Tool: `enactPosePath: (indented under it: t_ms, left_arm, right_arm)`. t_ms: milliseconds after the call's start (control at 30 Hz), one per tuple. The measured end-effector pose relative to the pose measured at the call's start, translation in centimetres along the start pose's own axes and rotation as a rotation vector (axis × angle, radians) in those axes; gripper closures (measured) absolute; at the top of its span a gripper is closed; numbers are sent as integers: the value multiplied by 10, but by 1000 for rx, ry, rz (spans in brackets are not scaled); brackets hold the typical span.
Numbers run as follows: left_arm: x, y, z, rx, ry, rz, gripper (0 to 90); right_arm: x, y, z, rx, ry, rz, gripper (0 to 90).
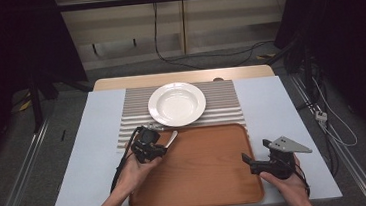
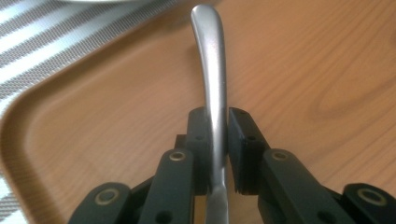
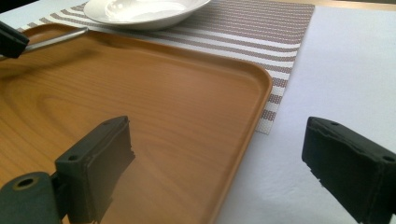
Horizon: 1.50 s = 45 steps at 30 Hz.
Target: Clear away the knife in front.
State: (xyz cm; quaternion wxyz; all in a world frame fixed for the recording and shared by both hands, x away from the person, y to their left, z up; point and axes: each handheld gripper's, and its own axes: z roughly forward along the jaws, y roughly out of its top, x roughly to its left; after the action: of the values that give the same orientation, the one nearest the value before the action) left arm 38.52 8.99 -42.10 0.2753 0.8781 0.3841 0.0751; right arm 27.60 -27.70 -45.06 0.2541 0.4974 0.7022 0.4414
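- Metal cutlery handle sits pinched between the pads of the left gripper, over the far left corner of the wooden tray. I cannot tell if it is a spoon or a fork.
- It looks stiff, smooth and shiny, so I think it may slip. Holding the flat, thin middle seems best.
- Right gripper hangs with its jaws wide apart and nothing in them, over the right edge of the tray.
- A white plate rests on a striped mat, just past the tray.
- Nothing seems to block the way to the tray.
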Motion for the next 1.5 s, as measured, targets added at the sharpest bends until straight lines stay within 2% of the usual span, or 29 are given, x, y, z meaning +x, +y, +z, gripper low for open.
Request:
enactPosePath:
  t_ms: [233,400,433,633,800,967,1067,1100,1167,1267,1333,1400,1500]
  left_arm:
    - [-1,-3,8,21,-17,-4,798]
    - [-3,-5,13,31,-12,-8,798]
    - [-4,-5,13,29,-6,-4,797]
    - [0,-10,10,28,-51,-48,796]
    - [-2,-13,8,28,-37,-46,795]
    - [-1,-17,6,23,-51,-58,793]
    - [-1,-16,6,23,-59,-48,788]
    - [0,-16,7,22,-70,-49,761]
    - [0,-16,7,21,-64,-37,727]
    - [3,-16,6,16,-94,-25,624]
    - [4,-16,5,-5,-70,-13,534]
    - [5,-15,2,-39,-69,-16,471]
    - [8,-15,-1,-88,-41,-14,317]
  right_arm:
    - [1,0,1,9,9,-4,81]
    - [1,-1,0,7,4,-1,82]
    - [1,-1,0,6,5,0,81]
    - [1,-1,0,6,6,-3,81]
    - [1,-1,0,6,7,-3,82]
    - [2,-1,0,7,9,-4,82]
    - [1,-1,0,6,11,-2,81]
    - [1,-1,0,7,11,-3,81]
    - [1,-1,0,7,11,0,82]
    - [0,-1,0,7,11,2,81]
    - [1,-1,0,10,16,2,81]
    - [1,-1,1,12,16,1,81]
    - [0,-1,2,12,18,7,81]
